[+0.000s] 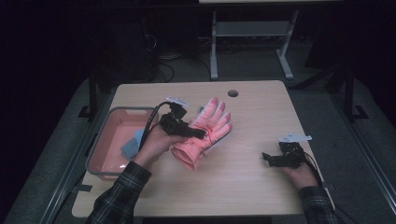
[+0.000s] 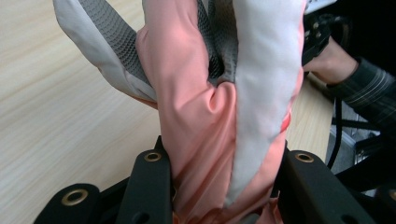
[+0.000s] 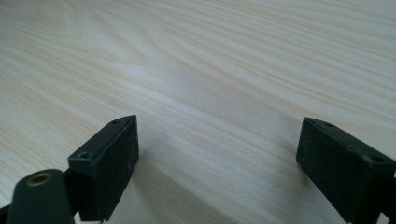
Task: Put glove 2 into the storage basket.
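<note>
Your left claw (image 1: 198,133) is clamped on the pink glove (image 1: 205,133) — in the left gripper view its two black jaws press into the glove's body from either side, the fabric bunched and creased between them. From the claw outward, the glove's fingers fan away from you: pink on one face, with pale grey panels and dark textured grip patches (image 2: 109,35) on the other. In the high view the glove sits across the claw's tips, cuff end hanging toward you and fingertips pointing away, over the middle of the tabletop (image 1: 252,182); whether the cuff touches the wood you cannot tell from here.

Behind your left hand (image 1: 154,144), on the side away from the glove, a pink tray (image 1: 109,119) with a grey rim rests at the tabletop's edge, and a blue cloth (image 1: 132,144) lies in it near your wrist.

Your right claw (image 3: 217,154) stands spread wide with nothing between its jaws — just bare pale wood grain beneath and ahead of it. In the high view it rests low by the tabletop's opposite edge, well apart from the glove, its tips turned toward the glove's side. Beyond both claws, near the far edge, a small round cable hole (image 1: 232,93) is set into the tabletop.
</note>
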### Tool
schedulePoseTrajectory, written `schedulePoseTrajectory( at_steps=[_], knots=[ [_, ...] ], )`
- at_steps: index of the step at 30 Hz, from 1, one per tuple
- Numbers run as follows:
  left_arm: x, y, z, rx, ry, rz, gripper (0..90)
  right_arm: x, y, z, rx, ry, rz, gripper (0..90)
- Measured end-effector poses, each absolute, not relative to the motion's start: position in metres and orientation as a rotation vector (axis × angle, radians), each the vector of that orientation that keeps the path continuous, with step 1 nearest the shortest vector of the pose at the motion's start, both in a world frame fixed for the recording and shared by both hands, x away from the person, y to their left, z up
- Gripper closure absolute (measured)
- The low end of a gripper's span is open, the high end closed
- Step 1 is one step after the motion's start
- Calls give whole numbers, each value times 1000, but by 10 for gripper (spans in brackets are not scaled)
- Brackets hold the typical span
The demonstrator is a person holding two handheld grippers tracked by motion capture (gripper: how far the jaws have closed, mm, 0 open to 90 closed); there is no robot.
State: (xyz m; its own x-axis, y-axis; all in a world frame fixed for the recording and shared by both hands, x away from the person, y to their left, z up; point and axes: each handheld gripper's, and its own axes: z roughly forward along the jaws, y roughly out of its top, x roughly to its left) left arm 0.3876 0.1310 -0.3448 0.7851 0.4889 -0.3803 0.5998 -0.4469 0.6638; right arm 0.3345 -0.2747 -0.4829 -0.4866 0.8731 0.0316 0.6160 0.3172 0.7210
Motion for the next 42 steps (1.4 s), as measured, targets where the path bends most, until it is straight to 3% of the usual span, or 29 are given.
schedulePoseTrajectory(
  at_steps=[21, 35, 42],
  knots=[
    [379, 235, -303, 2026, 956, -22, 645, 334, -275, -483, 1329, 2224, 972, 127],
    [372, 319, -314, 1919, 1179, 62, 644, 334, -274, -483, 1325, 2230, 974, 116],
    [378, 335, -337, 1936, 1284, 77, 642, 334, -274, -483, 1325, 2230, 973, 116]
  ],
)
